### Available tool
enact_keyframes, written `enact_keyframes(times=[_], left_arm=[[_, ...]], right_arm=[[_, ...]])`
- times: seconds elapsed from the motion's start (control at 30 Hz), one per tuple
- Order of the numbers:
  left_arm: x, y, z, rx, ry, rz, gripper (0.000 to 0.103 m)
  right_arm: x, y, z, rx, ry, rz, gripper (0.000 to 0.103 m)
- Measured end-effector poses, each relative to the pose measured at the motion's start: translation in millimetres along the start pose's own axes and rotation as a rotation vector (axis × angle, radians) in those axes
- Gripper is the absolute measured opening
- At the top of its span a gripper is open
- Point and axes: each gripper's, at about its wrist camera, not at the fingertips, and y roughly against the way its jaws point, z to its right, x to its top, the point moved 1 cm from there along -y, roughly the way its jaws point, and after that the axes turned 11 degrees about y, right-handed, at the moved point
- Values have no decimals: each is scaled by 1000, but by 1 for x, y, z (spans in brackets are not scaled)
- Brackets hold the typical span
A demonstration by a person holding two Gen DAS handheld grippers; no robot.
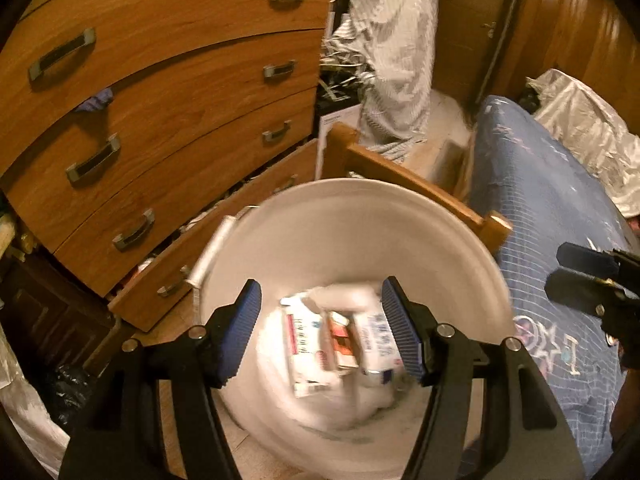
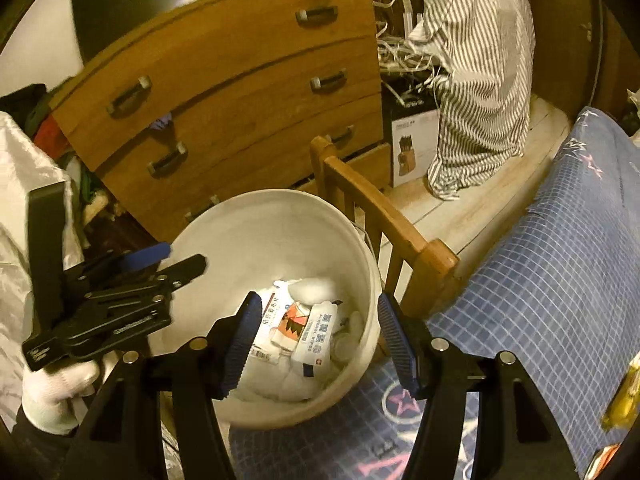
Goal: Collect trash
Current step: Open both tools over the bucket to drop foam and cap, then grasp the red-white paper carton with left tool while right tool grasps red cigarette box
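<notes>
**Dropping Trash Into the Bucket: Both Grippers Empty**

While both grippers are hovering over the white bucket (image 2: 276, 240), the trash is already lying at its bottom: several printed cartons (image 2: 304, 332) and crumpled white paper (image 2: 316, 286), loosely piled. The bucket is standing on the floor, between the wooden dresser (image 2: 240, 92) and the bed with the blue checked cover (image 2: 540, 280), just beside the wooden bed frame (image 2: 384, 216).

The left gripper (image 1: 320, 328) is pointing steeply down into the bucket with its jaws standing apart; nothing is sitting between the blue pads (image 1: 246, 332). The right gripper (image 2: 316, 340) is likewise standing open and empty above the near rim, beside the bed cover. A white-gloved hand (image 2: 56, 392) is carrying the left gripper at the left of the right wrist view.

Judged from this, a drop is just finishing, and the search for the next piece is beginning. To do it well:

- Keep the jaws open while lifting clear, so that no pad is catching a carton.
- Avoid knocking the rim; the bucket is light and is likely to tip.
- Look to the bed cover at the far right, where a yellow item (image 2: 624, 396) is showing; whether it is trash cannot be told.
</notes>
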Motion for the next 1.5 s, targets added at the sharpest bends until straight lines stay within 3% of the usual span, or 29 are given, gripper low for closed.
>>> enact_keyframes(times=[0.2,0.37,0.57,0.8,1.0,1.17,1.23,1.5], left_arm=[[-40,9,58,-117,-115,-15,60],[-90,10,132,-245,-279,-72,62],[-156,1,230,-390,-479,-148,64],[-220,0,340,-529,-684,-164,64],[-235,-18,417,-583,-795,-149,64],[-235,-38,444,-579,-841,-165,64],[-237,-45,449,-588,-844,-194,51],[-242,-47,461,-621,-833,-230,18]], right_arm=[[-79,67,12,-56,-30,113,62],[-185,130,43,-119,-124,170,65],[-325,210,103,-274,-314,194,65],[-447,284,174,-466,-473,208,65],[-488,304,202,-485,-517,238,65],[-495,305,217,-480,-532,253,65],[-493,305,219,-478,-525,259,65],[-470,293,240,-489,-445,229,56]])
